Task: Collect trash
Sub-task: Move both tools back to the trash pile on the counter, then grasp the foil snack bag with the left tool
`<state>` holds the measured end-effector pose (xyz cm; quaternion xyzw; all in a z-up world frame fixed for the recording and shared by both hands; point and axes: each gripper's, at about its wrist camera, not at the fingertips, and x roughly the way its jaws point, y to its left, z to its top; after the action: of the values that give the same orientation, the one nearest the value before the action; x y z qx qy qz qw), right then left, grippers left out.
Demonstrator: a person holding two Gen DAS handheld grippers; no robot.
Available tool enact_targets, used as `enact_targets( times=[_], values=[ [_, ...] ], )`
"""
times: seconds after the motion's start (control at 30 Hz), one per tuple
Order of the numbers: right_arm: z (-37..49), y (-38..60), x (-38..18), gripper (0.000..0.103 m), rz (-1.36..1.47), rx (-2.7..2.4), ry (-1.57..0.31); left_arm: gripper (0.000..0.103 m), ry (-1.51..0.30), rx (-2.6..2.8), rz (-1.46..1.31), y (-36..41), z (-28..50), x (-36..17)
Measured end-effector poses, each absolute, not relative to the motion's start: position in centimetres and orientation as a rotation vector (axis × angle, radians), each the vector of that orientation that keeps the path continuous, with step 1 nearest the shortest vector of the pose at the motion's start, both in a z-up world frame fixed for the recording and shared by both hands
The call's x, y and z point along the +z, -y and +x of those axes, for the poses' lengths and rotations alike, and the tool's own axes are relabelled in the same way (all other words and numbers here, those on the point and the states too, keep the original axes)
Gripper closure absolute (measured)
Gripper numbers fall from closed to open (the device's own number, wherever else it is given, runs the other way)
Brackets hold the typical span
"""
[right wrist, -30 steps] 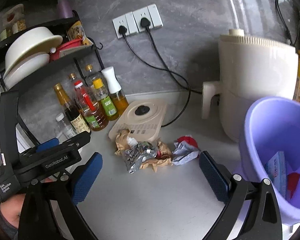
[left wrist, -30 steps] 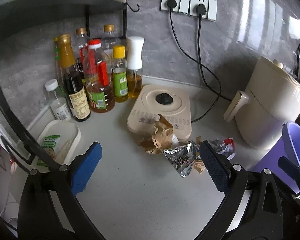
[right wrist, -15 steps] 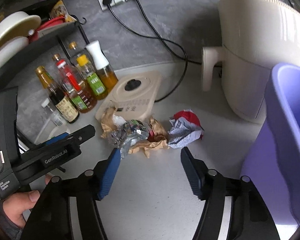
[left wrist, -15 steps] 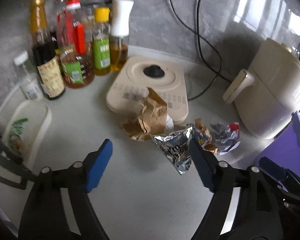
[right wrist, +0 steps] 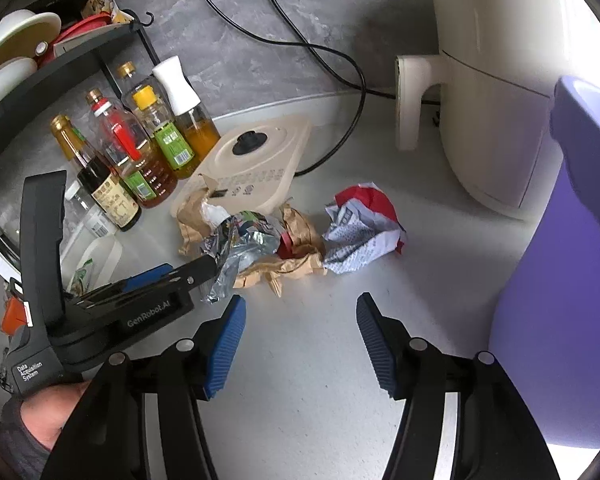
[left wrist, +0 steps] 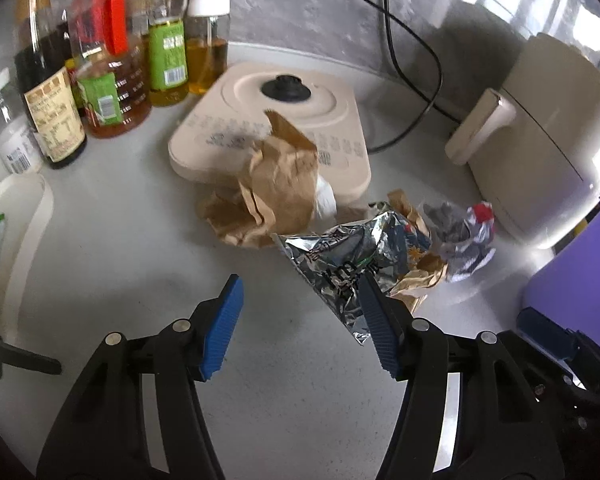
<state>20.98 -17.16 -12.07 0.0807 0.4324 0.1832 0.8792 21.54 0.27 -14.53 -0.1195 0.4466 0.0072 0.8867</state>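
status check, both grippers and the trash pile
Left gripper open, closing in on foil wrapper. Right gripper open, empty, short of red-and-white wrapper. Purple bin at right; nothing in the way.

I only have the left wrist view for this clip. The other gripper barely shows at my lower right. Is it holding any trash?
Observer: No. The right gripper is open and empty, over bare counter just short of the red-and-white wrapper.
Operator: Is my left gripper on the foil bag?
Observer: In the right wrist view, one finger of the left gripper reaches the foil bag at its near edge. Its jaws are open, nothing clamped.
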Motion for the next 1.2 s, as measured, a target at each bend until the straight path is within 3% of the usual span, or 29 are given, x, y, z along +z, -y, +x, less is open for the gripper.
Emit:
enact_targets(
  times=[0.2,0.4,0.73,0.87,0.97,1.07,1.1,1.13,1.2],
  values=[
    [20.8,17.6,-13.3,0.048,0.176,0.362,-0.930,0.043,-0.943,-0.011,-0.259,0.4,21.5,-15.5],
    [20.7,18.0,-13.3,0.048,0.179,0.349,-0.927,0.023,-0.918,-0.012,-0.249,1.2,21.2,-14.9],
    [20.0,19.1,-13.5,0.048,0.210,0.331,-0.930,0.024,-0.891,-0.077,-0.245,2.6,20.4,-13.8],
    [19.8,19.2,-13.9,0.048,0.199,0.332,-0.934,0.036,-0.932,-0.078,-0.247,3.0,21.2,-15.1],
    [19.9,19.1,-13.9,0.049,0.201,0.332,-0.933,0.051,-0.965,-0.051,-0.273,2.4,21.9,-16.1],
    [20.0,19.1,-13.9,0.049,0.201,0.332,-0.933,0.076,-0.982,-0.046,-0.308,1.6,22.2,-16.6],
    [20.1,19.0,-13.9,0.049,0.203,0.333,-0.934,0.090,-0.989,-0.047,-0.313,1.4,22.3,-16.7],
    [20.2,18.9,-13.8,0.050,0.205,0.335,-0.934,0.096,-0.992,-0.036,-0.317,1.1,22.3,-16.6],
    [20.6,18.5,-13.8,0.051,0.205,0.342,-0.933,0.099,-0.976,-0.012,-0.329,0.3,21.9,-16.2]
  ],
)
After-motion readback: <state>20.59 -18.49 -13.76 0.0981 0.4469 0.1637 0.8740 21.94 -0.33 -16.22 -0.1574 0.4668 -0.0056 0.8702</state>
